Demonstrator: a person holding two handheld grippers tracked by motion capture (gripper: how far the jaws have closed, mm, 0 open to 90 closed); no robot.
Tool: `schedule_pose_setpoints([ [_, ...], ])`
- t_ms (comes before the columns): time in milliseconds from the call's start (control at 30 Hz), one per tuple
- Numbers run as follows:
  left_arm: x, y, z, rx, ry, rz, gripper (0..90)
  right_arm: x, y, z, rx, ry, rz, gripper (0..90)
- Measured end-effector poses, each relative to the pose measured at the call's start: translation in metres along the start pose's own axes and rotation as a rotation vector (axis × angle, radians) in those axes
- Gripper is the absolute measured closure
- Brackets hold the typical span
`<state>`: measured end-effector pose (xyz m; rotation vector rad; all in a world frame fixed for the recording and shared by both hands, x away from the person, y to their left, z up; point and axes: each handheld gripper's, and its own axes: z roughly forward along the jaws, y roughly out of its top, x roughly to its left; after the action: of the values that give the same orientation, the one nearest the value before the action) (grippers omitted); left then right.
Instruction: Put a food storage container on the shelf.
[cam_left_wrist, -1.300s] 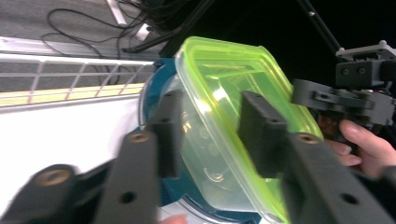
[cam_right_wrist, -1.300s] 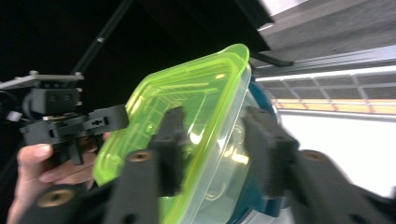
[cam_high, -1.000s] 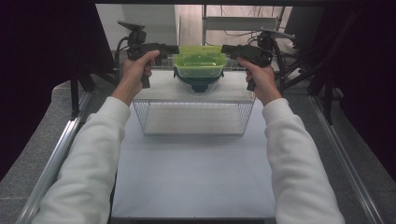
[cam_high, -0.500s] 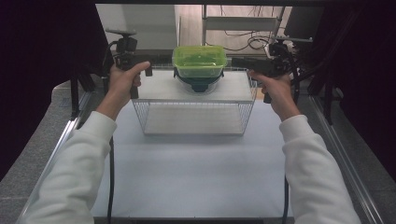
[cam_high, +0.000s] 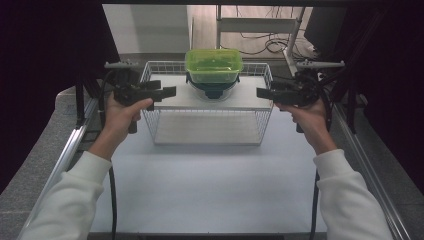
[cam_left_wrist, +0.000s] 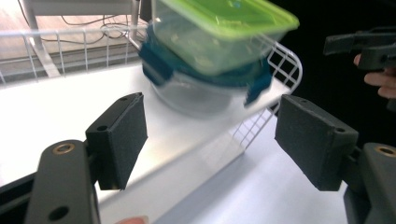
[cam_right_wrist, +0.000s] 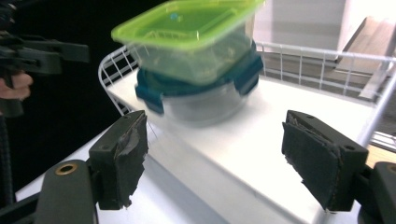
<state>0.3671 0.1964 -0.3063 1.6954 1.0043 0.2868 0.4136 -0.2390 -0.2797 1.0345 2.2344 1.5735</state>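
Observation:
A clear box with a green lid (cam_high: 214, 65) sits stacked on a round container with a blue clip lid (cam_high: 213, 90), on top of a white wire rack (cam_high: 170, 101). My left gripper (cam_high: 168, 92) hovers left of the rack, its jaws open and empty. My right gripper (cam_high: 261, 93) hovers at the rack's right side; its jaws have just been opening and hold nothing. The left gripper view shows the green-lidded box (cam_left_wrist: 219, 32) and blue-lidded container (cam_left_wrist: 201, 91) beyond its open jaws. In the right gripper view they stand ahead as well: box (cam_right_wrist: 191, 37), container (cam_right_wrist: 201, 100).
The rack has a lower shelf (cam_high: 207, 127) and stands at the far end of a white table top (cam_high: 210, 190). Metal rails (cam_high: 65, 155) run along both table sides. Dark curtains flank the table.
Both hands have drawn outward and back from the stacked containers, which stay on the rack. The grippers now stand beside the rack's ends.

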Motion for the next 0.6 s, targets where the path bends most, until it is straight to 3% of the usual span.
schedule_pose_setpoints([
  [233,-0.013,-0.043,-0.010,0.013,-0.023,0.029,24.0,0.017,-0.040,-0.018,0.012,-0.001,-0.051,21.9],
  [433,-0.027,-0.077,-0.021,0.025,0.043,0.100,22.5,0.030,-0.076,-0.030,0.030,-0.001,-0.054,21.9],
  [600,-0.034,-0.110,-0.022,0.057,0.057,0.102,20.4,0.035,-0.105,-0.034,0.052,0.004,-0.033,21.9],
])
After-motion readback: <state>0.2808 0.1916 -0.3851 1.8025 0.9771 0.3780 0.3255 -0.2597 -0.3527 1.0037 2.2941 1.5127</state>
